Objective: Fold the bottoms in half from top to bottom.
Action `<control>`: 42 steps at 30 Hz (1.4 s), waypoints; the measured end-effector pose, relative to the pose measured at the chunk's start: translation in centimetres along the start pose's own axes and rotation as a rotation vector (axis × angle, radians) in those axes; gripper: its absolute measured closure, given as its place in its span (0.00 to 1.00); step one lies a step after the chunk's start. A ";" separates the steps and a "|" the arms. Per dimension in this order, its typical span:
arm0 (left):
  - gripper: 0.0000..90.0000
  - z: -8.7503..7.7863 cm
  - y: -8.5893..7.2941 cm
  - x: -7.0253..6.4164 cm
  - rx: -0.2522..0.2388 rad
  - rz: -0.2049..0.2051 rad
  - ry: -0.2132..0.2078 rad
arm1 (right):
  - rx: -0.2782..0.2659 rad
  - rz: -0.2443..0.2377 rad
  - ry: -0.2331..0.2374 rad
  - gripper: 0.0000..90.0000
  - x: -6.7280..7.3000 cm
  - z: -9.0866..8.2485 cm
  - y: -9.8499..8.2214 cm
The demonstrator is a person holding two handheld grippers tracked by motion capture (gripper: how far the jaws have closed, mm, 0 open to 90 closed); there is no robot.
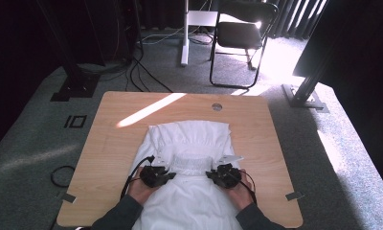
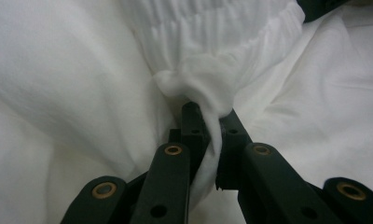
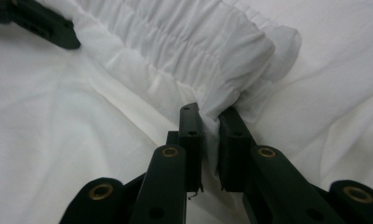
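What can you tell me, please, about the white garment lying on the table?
The white garment is thin, soft-looking cloth with a gathered, elastic-like band. It lies spread on the wooden table, its far part folded back so the band sits mid-cloth. The left gripper and right gripper each pinch one end of the band.

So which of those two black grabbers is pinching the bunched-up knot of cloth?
The left gripper: a twisted wad of the white garment bulges above its jaws. The right gripper pinches a flatter gathered edge.
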State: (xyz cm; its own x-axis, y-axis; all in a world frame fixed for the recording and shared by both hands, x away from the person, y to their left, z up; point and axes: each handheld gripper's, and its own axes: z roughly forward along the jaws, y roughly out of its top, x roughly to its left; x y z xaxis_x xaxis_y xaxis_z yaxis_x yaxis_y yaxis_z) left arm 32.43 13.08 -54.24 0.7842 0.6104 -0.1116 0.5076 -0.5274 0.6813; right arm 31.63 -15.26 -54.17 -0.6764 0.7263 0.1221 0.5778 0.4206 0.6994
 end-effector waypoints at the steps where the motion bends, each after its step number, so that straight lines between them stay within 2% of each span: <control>1: 0.95 0.0 0.0 0.0 0.000 0.000 0.000 | 0.000 0.000 0.000 0.91 0.0 0.0 0.0; 5: 0.95 0.7 0.6 1.4 -0.004 -0.020 0.003 | 0.008 0.000 -0.022 0.91 -0.4 1.2 0.7; 9: 0.95 1.5 2.0 2.3 0.012 0.002 0.059 | 0.005 -0.003 -0.039 0.91 -1.7 2.3 2.0; 14: 0.95 2.9 4.1 5.0 0.009 -0.015 0.072 | 0.016 -0.005 -0.077 0.91 -3.6 3.8 4.1; 16: 0.95 3.5 4.9 6.0 0.009 -0.014 0.090 | 0.015 0.008 -0.080 0.91 -4.8 4.6 5.2; 19: 0.95 4.4 6.1 7.4 -0.002 -0.039 0.118 | 0.012 0.048 -0.083 0.91 -6.2 5.5 6.4; 22: 0.95 5.0 7.1 8.4 0.005 -0.049 0.149 | 0.009 0.078 -0.091 0.91 -7.3 6.4 7.5; 24: 0.95 5.4 7.8 8.8 0.015 -0.054 0.178 | 0.008 0.093 -0.099 0.91 -7.7 6.9 8.1; 25: 0.95 5.4 7.8 8.8 0.015 -0.054 0.178 | 0.008 0.093 -0.099 0.91 -7.7 6.9 8.1; 26: 0.95 5.9 8.4 9.3 0.014 -0.074 0.204 | 0.005 0.104 -0.102 0.91 -7.9 7.1 8.4; 27: 0.95 6.1 8.6 9.5 0.012 -0.089 0.211 | 0.005 0.122 -0.112 0.91 -8.3 7.6 9.0; 31: 0.95 6.3 9.0 10.0 0.007 -0.111 0.218 | 0.006 0.133 -0.126 0.91 -8.5 8.2 9.7; 34: 0.95 6.4 9.1 10.6 -0.008 -0.153 0.206 | -0.002 0.146 -0.128 0.91 -8.7 8.5 10.0; 38: 0.95 6.6 9.5 10.8 0.004 -0.156 0.218 | -0.005 0.149 -0.133 0.91 -8.7 8.7 10.2; 40: 0.95 6.6 9.6 10.9 0.012 -0.157 0.219 | -0.008 0.158 -0.123 0.91 -8.9 8.7 10.2; 42: 0.95 6.5 9.7 11.1 0.013 -0.162 0.219 | -0.010 0.189 -0.088 0.91 -9.3 8.7 10.2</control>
State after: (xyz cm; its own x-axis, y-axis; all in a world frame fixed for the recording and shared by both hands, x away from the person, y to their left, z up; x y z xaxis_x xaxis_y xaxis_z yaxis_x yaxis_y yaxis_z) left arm 48.44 10.90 -53.55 0.5970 0.8001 -0.0582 0.6258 -0.4191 0.6578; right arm 47.80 -13.04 -54.26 -0.5138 0.8367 0.1895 0.6855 0.2676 0.6771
